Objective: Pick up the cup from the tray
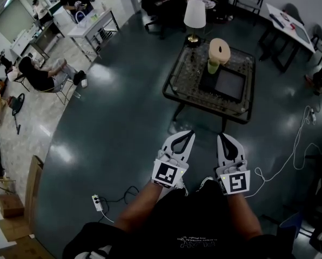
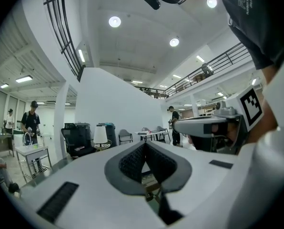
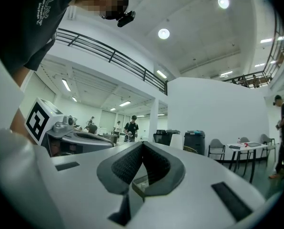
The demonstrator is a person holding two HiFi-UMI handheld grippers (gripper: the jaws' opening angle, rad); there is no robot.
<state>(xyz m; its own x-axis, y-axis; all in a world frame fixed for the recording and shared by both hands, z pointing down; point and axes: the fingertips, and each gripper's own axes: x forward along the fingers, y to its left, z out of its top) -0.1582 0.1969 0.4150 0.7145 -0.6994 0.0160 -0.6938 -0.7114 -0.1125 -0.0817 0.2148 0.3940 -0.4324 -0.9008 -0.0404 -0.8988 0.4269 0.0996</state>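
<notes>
At the person's waist, the left gripper (image 1: 188,134) and right gripper (image 1: 223,136) are hanging side by side, each with its jaws pressed together and gripping nothing. Both are pointing across open floor toward the glass table (image 1: 189,74), which is standing well apart from them. On it, the cup (image 1: 213,66) is sitting at the far left corner of the dark tray (image 1: 229,85), with a tan roll (image 1: 219,50) touching or just behind it; which, I cannot tell. The task is looking barely begun: the approach, the opening of a gripper, the grasp and the lift are all waiting to be done.
</notes>
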